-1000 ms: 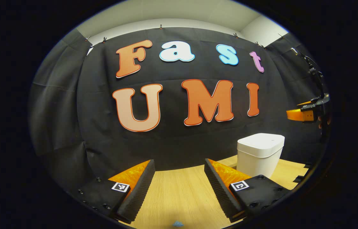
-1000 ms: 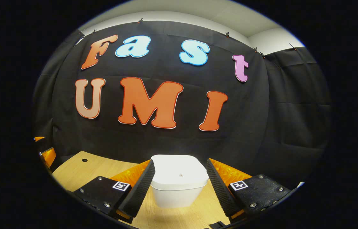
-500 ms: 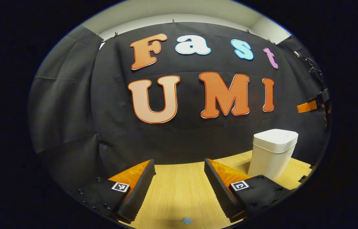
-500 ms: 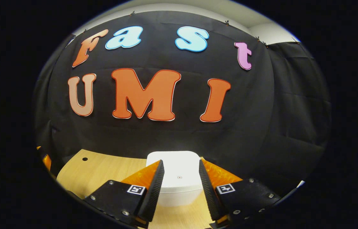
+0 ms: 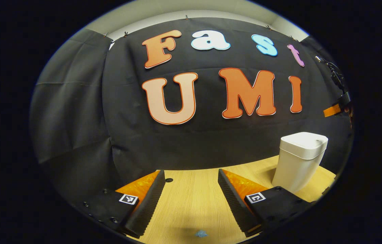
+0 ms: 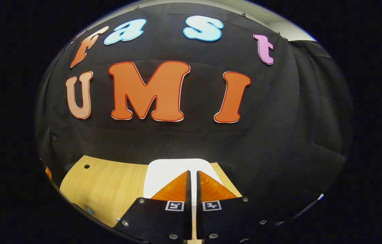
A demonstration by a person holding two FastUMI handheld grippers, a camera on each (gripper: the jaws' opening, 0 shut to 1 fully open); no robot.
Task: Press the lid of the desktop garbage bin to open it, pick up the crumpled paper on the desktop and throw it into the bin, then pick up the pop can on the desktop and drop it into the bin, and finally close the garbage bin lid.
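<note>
Right gripper (image 6: 192,176) fingers went from spread to nearly together over the white bin lid (image 6: 163,173), lid down, likely lining up a press. Left gripper (image 5: 191,178) spread, empty.

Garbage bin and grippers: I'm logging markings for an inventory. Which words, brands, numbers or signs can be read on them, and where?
No readable text on any of them.
Garbage bin: plain white, no print visible.
Left gripper: a square coded marker on each finger base, a pattern, not letters.
Right gripper: the same kind of pattern squares, no letters.
</note>
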